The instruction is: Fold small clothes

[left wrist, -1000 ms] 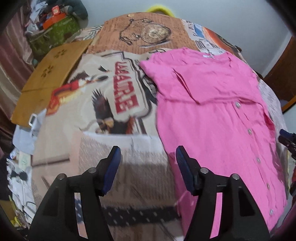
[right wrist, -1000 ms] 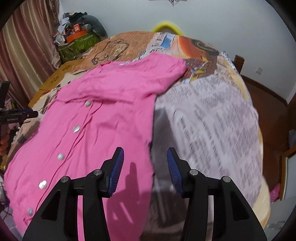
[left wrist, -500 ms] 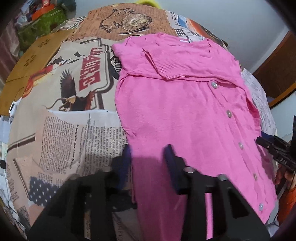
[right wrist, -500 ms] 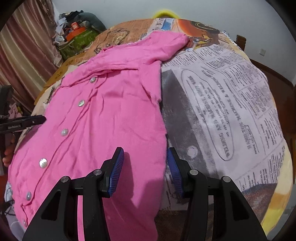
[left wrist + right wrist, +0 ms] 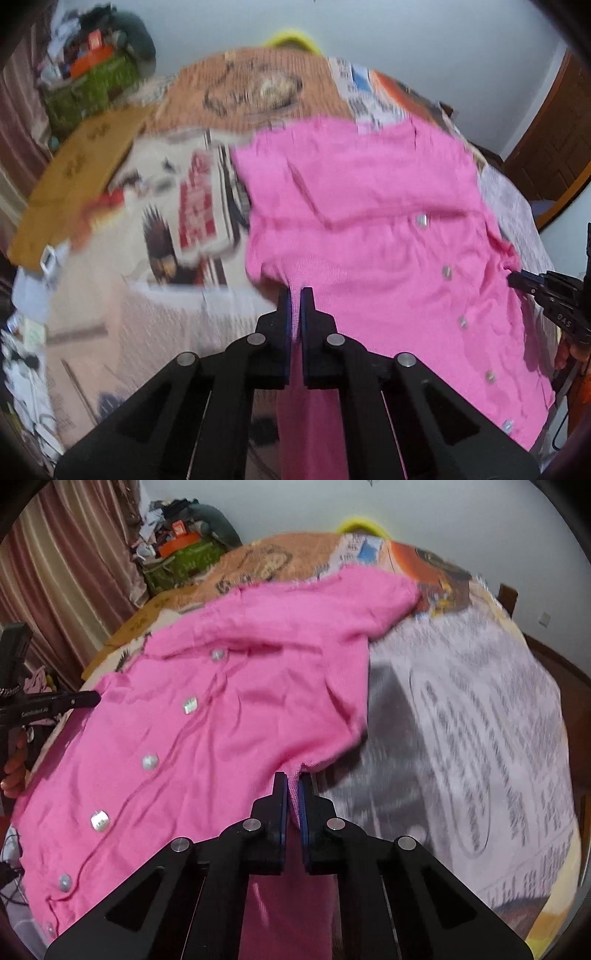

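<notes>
Left gripper (image 5: 295, 295) pinching pink cardigan (image 5: 369, 229) at its left hem edge, cloth bunched between pads. Right gripper (image 5: 293, 781) pinching opposite hem edge likewise. Cardigan spread button-side up across bed (image 5: 480, 720), hem toward near edge, collar toward far edge.

Left gripper (image 5: 294, 302) pinches the left edge of the pink button-up cardigan (image 5: 369, 236), fabric bunched between its blue pads (image 5: 284, 314). The cardigan lies on a newspaper-print bedspread (image 5: 155, 295); the right gripper (image 5: 550, 295) reaches its far edge.
</notes>
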`<state>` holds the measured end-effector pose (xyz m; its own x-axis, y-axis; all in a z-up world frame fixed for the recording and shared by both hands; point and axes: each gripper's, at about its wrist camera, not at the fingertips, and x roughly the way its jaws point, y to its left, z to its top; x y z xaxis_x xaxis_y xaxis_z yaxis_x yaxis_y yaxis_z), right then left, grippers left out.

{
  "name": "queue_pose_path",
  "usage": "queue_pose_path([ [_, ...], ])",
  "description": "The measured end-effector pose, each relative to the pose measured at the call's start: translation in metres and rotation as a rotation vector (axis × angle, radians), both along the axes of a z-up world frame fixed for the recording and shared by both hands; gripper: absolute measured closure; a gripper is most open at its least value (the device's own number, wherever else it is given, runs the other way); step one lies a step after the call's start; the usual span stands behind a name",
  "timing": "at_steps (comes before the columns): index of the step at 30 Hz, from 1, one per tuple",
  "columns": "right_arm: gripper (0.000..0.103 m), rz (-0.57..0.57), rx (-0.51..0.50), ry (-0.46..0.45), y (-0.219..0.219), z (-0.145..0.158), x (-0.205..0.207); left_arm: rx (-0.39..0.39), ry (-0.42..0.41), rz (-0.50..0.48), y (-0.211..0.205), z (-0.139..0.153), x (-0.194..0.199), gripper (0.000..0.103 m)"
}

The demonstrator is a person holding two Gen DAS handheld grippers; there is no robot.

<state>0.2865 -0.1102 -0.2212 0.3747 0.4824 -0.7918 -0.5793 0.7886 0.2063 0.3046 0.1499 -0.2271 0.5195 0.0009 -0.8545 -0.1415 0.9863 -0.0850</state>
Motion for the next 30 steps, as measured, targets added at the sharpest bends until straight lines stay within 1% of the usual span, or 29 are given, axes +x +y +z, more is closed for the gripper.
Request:
queue_pose_path([
  [3, 0.098, -0.008, 0.039, -0.034, 0.005, 0.015, 0.012, 0.028, -0.054, -0.002, 0.002, 0.019, 0.016, 0.1],
  [5, 0.098, -0.012, 0.058, -0.061, 0.008, 0.025, 0.022, 0.034, -0.077, 0.002, 0.003, 0.026, 0.03, 0.1],
  [7, 0.098, -0.016, 0.067, -0.08, 0.012, 0.03, 0.032, 0.047, -0.083, 0.011, 0.005, 0.026, 0.043, 0.1],
  [9, 0.098, -0.03, 0.053, -0.109, 0.017, 0.033, 0.043, 0.07, -0.064, 0.023, 0.01, 0.018, 0.06, 0.099],
  [11, 0.098, -0.042, 0.011, -0.131, 0.023, 0.03, 0.052, 0.076, -0.015, 0.023, 0.013, 0.003, 0.074, 0.099],
  [14, 0.097, -0.053, 0.001, -0.081, 0.023, 0.021, 0.064, 0.069, 0.06, 0.038, 0.018, -0.018, 0.082, 0.091],
  [15, 0.093, -0.062, -0.008, -0.063, 0.022, 0.018, 0.066, 0.058, 0.071, 0.04, 0.019, -0.022, 0.081, 0.086],
  [16, 0.085, -0.069, -0.012, -0.053, 0.02, 0.016, 0.067, 0.045, 0.075, 0.041, 0.021, -0.024, 0.078, 0.081],
  [17, 0.08, -0.079, -0.013, -0.042, 0.016, 0.015, 0.067, 0.034, 0.07, 0.042, 0.022, -0.025, 0.073, 0.078],
  [18, 0.069, -0.086, -0.006, -0.037, 0.012, 0.015, 0.065, 0.025, 0.064, 0.041, 0.024, -0.024, 0.068, 0.074],
  [19, 0.061, -0.091, 0.007, -0.032, 0.007, 0.016, 0.06, 0.02, 0.06, 0.039, 0.025, -0.022, 0.061, 0.07],
  [25, 0.059, -0.087, 0.007, -0.009, -0.015, 0.023, 0.032, 0.004, 0.059, 0.028, 0.028, -0.013, 0.012, 0.054],
  [28, 0.054, -0.094, -0.004, 0.012, -0.026, 0.019, 0.015, -0.029, 0.085, 0.029, 0.028, -0.018, -0.01, 0.051],
  [30, 0.054, -0.099, -0.021, 0.029, -0.032, 0.012, 0.004, -0.047, 0.119, 0.023, 0.025, -0.025, -0.022, 0.051],
])
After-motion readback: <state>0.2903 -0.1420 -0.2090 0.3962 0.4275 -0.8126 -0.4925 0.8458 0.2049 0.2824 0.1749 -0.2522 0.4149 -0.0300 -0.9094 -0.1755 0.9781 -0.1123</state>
